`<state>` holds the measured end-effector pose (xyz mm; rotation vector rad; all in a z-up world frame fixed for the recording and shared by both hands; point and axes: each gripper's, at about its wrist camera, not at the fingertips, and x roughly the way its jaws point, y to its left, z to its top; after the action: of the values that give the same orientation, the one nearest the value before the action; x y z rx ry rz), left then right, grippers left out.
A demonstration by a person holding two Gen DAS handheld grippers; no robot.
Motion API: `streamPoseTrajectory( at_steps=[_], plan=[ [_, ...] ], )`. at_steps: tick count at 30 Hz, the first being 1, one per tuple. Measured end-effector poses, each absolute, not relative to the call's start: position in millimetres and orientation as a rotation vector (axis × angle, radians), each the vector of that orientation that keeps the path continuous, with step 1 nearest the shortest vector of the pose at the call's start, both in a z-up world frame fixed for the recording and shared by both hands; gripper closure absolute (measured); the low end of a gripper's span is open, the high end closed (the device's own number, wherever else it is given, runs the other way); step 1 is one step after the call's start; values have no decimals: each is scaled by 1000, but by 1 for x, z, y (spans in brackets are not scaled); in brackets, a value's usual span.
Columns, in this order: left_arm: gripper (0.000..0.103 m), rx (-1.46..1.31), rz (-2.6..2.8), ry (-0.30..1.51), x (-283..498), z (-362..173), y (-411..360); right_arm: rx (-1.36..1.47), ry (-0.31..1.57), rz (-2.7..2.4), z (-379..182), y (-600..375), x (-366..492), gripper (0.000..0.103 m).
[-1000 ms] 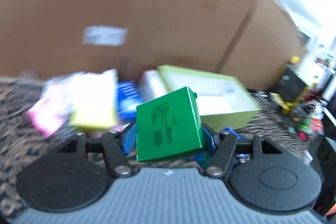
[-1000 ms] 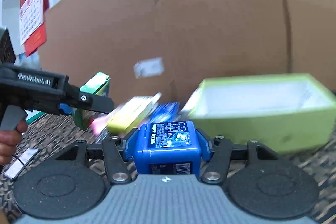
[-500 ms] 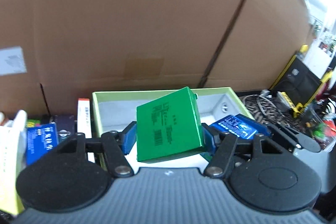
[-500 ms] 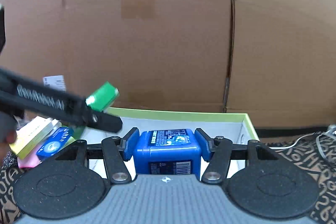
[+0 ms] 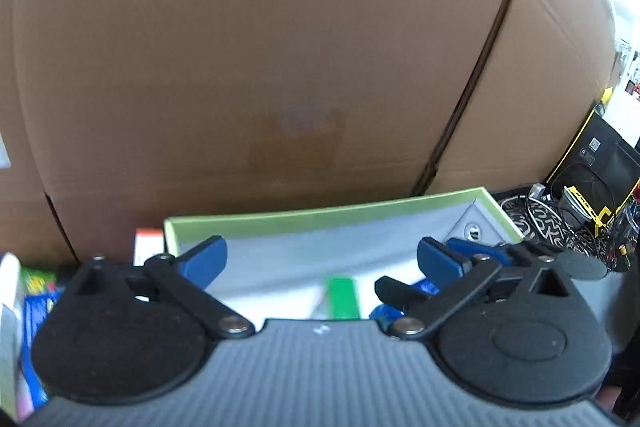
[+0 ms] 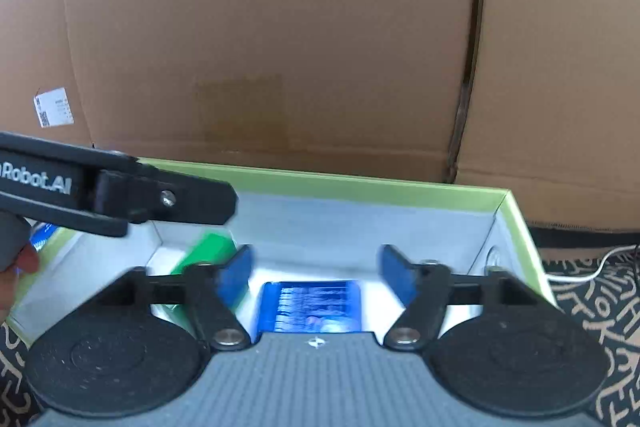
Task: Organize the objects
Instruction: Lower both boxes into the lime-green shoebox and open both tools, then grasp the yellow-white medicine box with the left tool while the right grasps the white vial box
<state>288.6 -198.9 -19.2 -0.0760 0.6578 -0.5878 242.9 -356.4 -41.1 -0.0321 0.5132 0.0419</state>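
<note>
My left gripper (image 5: 322, 261) and right gripper (image 6: 316, 269) both gape wide, gripping nothing. Below them, inside the lime tray (image 6: 360, 183), lie the green box (image 6: 210, 247) (blurred) and the blue box (image 6: 312, 305); behind the tray stands a cardboard wall (image 6: 280, 27).

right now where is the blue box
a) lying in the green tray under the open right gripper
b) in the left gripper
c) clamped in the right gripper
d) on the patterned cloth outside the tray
a: the blue box lies on the white floor of the green tray, below the right gripper, whose jaws stand wide apart and clear of it.
</note>
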Motion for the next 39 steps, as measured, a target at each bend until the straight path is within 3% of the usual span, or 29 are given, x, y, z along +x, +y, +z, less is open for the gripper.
streamPoseTrajectory(
  at_steps=[8,16,26,30,36,39],
  plan=[
    [0,-169,-554,622,245,7,-143,25,385,2,-3,-351,192,14],
    [0,-229,-429,537,161,9,-33,95,282,86,1,-291,113,11],
    [0,-287,-270,650,102,-52,58,102,438,268,-52,-184,86,11],
    [0,-271,-294,632,107,-52,61,21,497,263,-68,-151,108,20],
    [0,-170,-321,598,144,-43,42,-37,526,206,-73,-139,142,42],
    [0,-128,-298,589,169,-43,30,-41,556,196,-80,-133,165,45]
  ],
)
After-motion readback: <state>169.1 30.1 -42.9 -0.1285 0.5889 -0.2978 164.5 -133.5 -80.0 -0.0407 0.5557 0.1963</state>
